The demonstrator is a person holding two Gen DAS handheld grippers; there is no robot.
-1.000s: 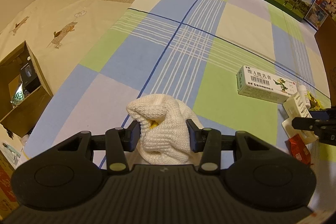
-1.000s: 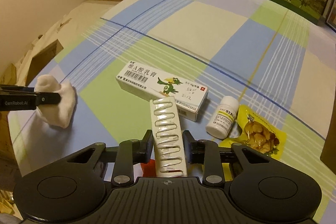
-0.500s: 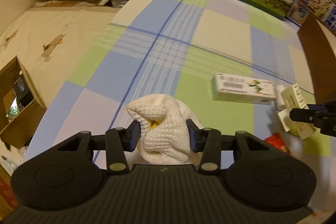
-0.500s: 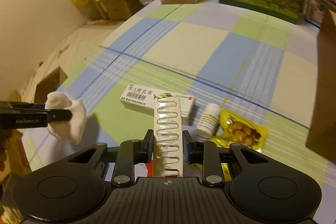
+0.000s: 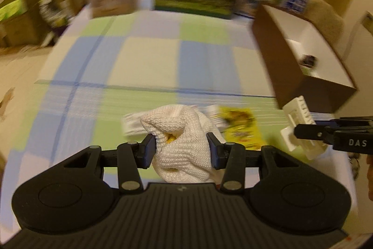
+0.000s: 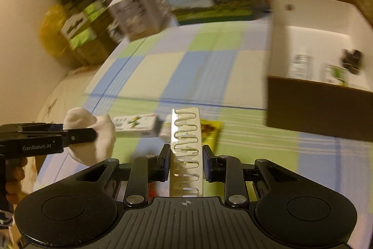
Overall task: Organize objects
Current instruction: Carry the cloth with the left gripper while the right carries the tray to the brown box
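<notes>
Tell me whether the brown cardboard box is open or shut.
Open. The brown cardboard box has no lid over it, and its white interior with a few small items shows from above.

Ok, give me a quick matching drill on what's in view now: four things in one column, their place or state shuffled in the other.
Things:
1. white knitted cloth
2. white clip strip
3. yellow snack packet
4. brown box

Place or state:
A. lying on the checked cover
B. clamped in the left tool
C. standing open, small items inside
D. clamped in the right tool

Pairs: 1-B, 2-D, 3-A, 4-C
</notes>
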